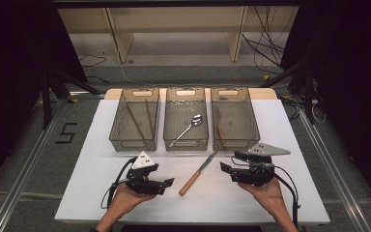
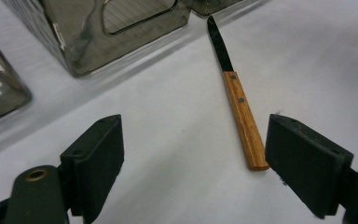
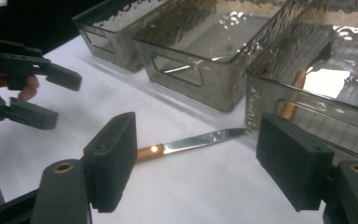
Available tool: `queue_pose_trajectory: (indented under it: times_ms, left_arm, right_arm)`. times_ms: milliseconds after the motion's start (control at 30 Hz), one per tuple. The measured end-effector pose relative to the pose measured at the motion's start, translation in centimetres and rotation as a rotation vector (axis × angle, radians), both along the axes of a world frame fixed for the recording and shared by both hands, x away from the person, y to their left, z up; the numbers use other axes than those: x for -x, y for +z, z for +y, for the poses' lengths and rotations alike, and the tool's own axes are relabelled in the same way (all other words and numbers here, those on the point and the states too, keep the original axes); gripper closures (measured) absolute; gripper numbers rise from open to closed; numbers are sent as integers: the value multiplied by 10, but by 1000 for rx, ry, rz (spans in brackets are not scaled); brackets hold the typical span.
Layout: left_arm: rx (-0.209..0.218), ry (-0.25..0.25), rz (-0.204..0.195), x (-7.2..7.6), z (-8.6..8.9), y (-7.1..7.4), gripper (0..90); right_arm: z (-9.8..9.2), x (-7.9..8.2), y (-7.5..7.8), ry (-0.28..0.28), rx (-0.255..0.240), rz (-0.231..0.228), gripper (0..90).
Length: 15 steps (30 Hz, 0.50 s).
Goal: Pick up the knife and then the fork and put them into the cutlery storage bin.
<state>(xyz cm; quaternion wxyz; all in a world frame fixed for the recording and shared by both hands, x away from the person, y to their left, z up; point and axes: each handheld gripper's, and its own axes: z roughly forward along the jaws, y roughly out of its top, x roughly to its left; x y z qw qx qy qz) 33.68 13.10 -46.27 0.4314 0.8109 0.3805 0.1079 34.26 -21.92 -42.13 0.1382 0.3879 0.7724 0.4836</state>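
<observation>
A wooden-handled knife (image 1: 198, 172) lies on the white table (image 1: 92, 145) between both open grippers: left gripper (image 1: 166, 184) at nine o'clock, right gripper (image 1: 228, 162) at three; its blade tip points toward one o'clock.

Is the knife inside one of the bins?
No, the knife lies on the white table, in front of the bins.

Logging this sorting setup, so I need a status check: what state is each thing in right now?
Knife: lying flat on the table, untouched.
Left bin: upright, holds chopsticks.
Middle bin: upright, holds a spoon.
Right bin: upright, holds a wooden-handled utensil.
Left tool: open, empty.
Right tool: open, empty.
</observation>
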Motion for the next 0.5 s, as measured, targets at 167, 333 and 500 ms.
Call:
queue_pose_trajectory:
  times_ms: [167,333,500]
  left_arm:
    - [-8,-24,3,-2,-9,4,193]
    - [-45,-55,25,-6,-22,6,194]
    - [-90,-78,52,-9,-37,4,212]
  right_arm:
    - [1,10,-3,2,-15,-33,292]
    - [-2,15,-7,-5,-27,-33,273]
    - [-5,20,-10,-17,-27,-33,273]
